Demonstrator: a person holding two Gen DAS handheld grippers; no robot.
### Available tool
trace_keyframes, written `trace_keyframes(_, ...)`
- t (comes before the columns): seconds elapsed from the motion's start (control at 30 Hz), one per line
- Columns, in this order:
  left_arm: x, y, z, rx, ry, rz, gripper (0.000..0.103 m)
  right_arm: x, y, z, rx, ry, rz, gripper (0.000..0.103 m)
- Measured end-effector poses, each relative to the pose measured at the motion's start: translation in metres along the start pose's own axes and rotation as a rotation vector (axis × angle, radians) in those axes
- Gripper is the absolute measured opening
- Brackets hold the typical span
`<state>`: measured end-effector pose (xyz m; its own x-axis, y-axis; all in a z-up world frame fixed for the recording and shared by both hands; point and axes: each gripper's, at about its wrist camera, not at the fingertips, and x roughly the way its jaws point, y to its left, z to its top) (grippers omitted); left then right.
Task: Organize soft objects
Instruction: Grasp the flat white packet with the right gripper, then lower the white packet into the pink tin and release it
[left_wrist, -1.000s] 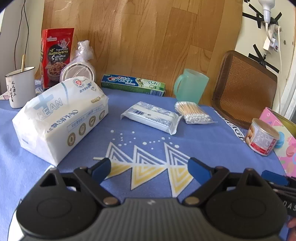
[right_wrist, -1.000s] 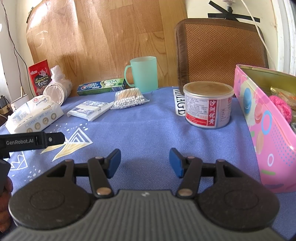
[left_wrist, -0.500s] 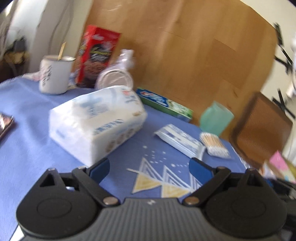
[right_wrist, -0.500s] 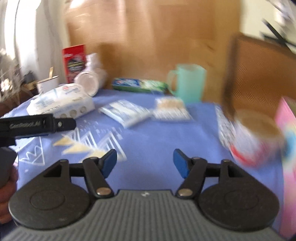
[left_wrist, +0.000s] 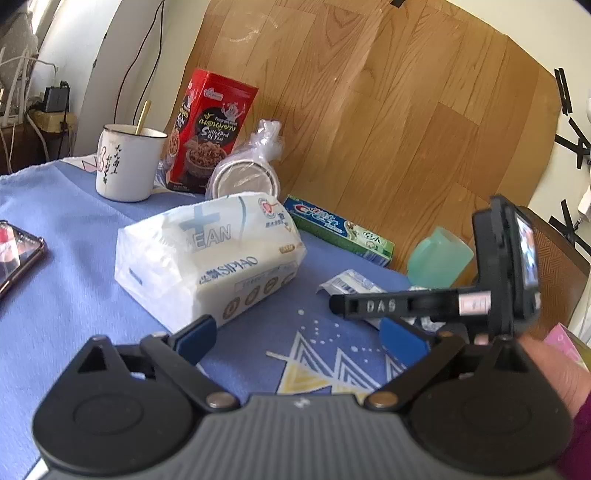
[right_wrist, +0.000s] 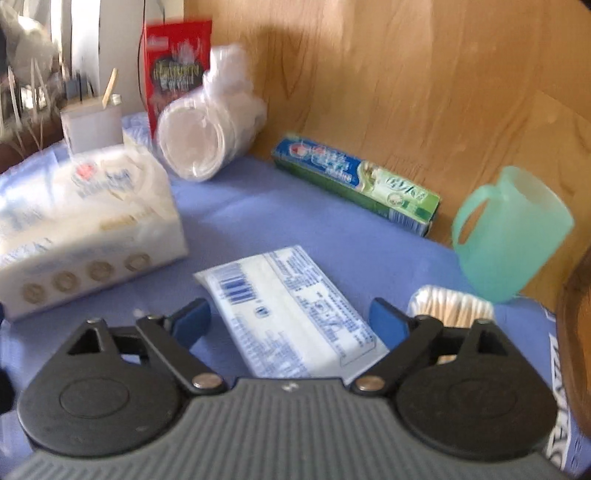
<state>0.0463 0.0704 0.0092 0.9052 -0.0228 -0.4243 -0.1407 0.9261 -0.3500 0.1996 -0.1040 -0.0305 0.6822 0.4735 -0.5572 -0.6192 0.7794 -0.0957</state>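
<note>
The right gripper (right_wrist: 290, 325), jaws opening, straddles the flat white plastic wipes packet (right_wrist: 286, 306) on the blue tablecloth (right_wrist: 295, 225) without pinching it. The left gripper (left_wrist: 299, 341), also opening and holding nothing, points at the large white soft tissue pack (left_wrist: 207, 254) just ahead.

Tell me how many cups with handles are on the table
2: a white mug at the far left beside the red box, and a green cup at the far right by the wooden board. Others may be hidden.
</note>
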Motion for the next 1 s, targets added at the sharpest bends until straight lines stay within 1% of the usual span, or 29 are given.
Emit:
trace_keyframes(0.03,-0.001,0.0,0.0,0.0,-0.004,0.0,0.099,0.003,-0.004,0.003,0.027,0.022,0.016,0.096)
trace_keyframes(0.07,-0.001,0.0,0.0,0.0,-0.006,0.001,0.099,0.005,-0.01,0.006,0.081,0.053,0.038,0.093)
trace_keyframes(0.1,-0.001,0.001,0.0,-0.001,-0.007,0.001,0.099,0.005,-0.013,0.008,0.101,0.065,0.043,0.087)
trace_keyframes(0.13,-0.001,0.001,0.0,-0.001,-0.008,0.001,0.099,0.003,-0.013,0.008,0.094,0.069,0.05,0.081)
trace_keyframes(0.2,-0.001,0.001,0.0,0.0,-0.012,0.004,0.1,-0.006,-0.009,0.004,0.079,0.074,0.063,0.076)
trace_keyframes(0.33,-0.001,0.002,0.0,-0.003,-0.014,0.005,0.1,-0.03,0.0,-0.012,0.065,0.075,0.068,0.075)
trace_keyframes(0.43,-0.001,0.002,0.0,-0.006,-0.012,0.006,0.1,-0.055,0.01,-0.033,0.069,0.07,0.049,0.075)
trace_keyframes(0.53,0.001,0.0,-0.001,0.007,0.005,-0.004,0.1,-0.091,0.018,-0.061,0.084,0.059,0.016,0.075)
trace_keyframes(0.6,0.004,-0.002,-0.001,0.027,0.023,-0.018,0.101,-0.119,0.023,-0.084,0.125,0.05,-0.008,0.075)
trace_keyframes(0.63,0.006,-0.005,-0.001,0.045,0.041,-0.033,0.103,-0.132,0.023,-0.095,0.155,0.049,-0.022,0.076)
trace_keyframes(0.7,0.01,-0.011,-0.002,0.083,0.078,-0.064,0.103,-0.159,0.029,-0.118,0.189,0.032,-0.081,0.076)
trace_keyframes(0.8,0.015,-0.023,-0.006,0.153,0.126,-0.118,0.103,-0.191,0.037,-0.151,0.281,-0.017,-0.155,0.079)
trace_keyframes(0.83,0.015,-0.027,-0.007,0.179,0.142,-0.151,0.103,-0.198,0.039,-0.158,0.292,-0.035,-0.155,0.086)
trace_keyframes(0.9,0.012,-0.036,-0.011,0.226,0.174,-0.214,0.102,-0.213,0.042,-0.173,0.31,-0.08,-0.12,0.095)
trace_keyframes(0.97,0.006,-0.046,-0.016,0.262,0.202,-0.268,0.102,-0.217,0.04,-0.181,0.306,-0.08,-0.121,0.095)
trace_keyframes(1.0,0.002,-0.051,-0.019,0.265,0.219,-0.299,0.101,-0.217,0.041,-0.184,0.302,-0.078,-0.132,0.095)
